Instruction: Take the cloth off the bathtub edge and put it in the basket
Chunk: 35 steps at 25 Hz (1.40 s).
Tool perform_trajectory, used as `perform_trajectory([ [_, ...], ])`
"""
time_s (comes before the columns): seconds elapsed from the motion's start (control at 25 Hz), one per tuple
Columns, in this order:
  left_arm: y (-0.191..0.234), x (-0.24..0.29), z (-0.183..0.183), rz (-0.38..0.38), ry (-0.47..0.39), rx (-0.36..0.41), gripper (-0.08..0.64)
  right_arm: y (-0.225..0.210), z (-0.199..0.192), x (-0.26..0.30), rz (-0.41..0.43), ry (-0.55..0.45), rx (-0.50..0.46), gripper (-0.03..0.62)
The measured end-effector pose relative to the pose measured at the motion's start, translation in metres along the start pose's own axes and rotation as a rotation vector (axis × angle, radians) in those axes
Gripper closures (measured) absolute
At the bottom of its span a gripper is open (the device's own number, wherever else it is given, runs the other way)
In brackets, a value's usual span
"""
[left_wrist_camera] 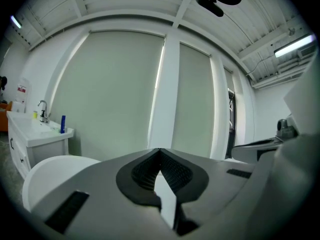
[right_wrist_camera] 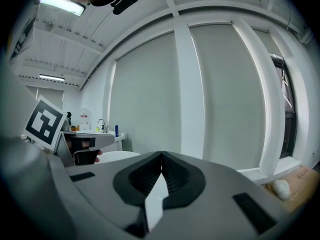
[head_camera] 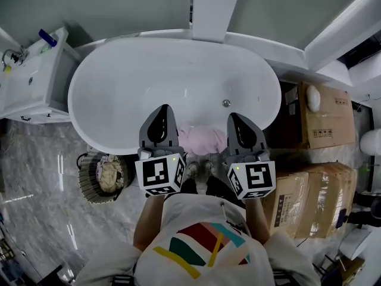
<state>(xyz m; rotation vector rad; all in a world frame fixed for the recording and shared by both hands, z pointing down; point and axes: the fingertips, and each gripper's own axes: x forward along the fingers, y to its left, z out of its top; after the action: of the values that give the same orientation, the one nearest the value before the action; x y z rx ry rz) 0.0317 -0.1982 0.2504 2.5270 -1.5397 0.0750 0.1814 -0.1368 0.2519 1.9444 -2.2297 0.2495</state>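
A pale pink cloth (head_camera: 201, 140) is draped over the near rim of the white oval bathtub (head_camera: 119, 82), right in front of the person. My left gripper (head_camera: 162, 108) hangs above the rim just left of the cloth, and my right gripper (head_camera: 234, 116) just right of it. Both point out over the tub, shut, with nothing between their jaws. In the left gripper view the jaws (left_wrist_camera: 160, 150) meet at the tips, and in the right gripper view (right_wrist_camera: 161, 154) likewise. A round woven basket (head_camera: 102, 177) stands on the floor at the tub's left, with crumpled fabric inside.
A white vanity with a sink and tap (head_camera: 27, 79) stands at the far left, a blue bottle (head_camera: 48, 38) on it. Cardboard boxes (head_camera: 324, 124) are stacked to the right of the tub. A grey marble floor (head_camera: 41, 207) lies in front.
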Motion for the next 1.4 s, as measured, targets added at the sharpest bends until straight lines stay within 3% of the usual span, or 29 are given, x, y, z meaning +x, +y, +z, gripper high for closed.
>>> perform_trajectory([
  [0.28,-0.012,0.003,0.013,0.04,-0.047,0.02,0.543,-0.01,0.011,0.011,0.049,-0.036,-0.011,0.581],
  [0.6,-0.027,0.005,0.023,0.048,-0.044,0.023,0.543,-0.014,0.014,0.017,0.099,-0.022,0.021,0.581],
  [1.04,-0.03,0.017,0.04,0.063,-0.078,0.05,0.543,-0.02,0.038,0.034,0.128,-0.089,-0.036,0.581],
  [1.24,-0.014,0.034,0.029,0.096,-0.07,0.063,0.541,-0.026,0.038,0.054,0.137,-0.109,-0.038,0.581],
  [1.4,-0.003,0.049,0.0,0.127,-0.051,0.071,0.543,-0.033,0.015,0.073,0.145,-0.1,-0.029,0.581],
])
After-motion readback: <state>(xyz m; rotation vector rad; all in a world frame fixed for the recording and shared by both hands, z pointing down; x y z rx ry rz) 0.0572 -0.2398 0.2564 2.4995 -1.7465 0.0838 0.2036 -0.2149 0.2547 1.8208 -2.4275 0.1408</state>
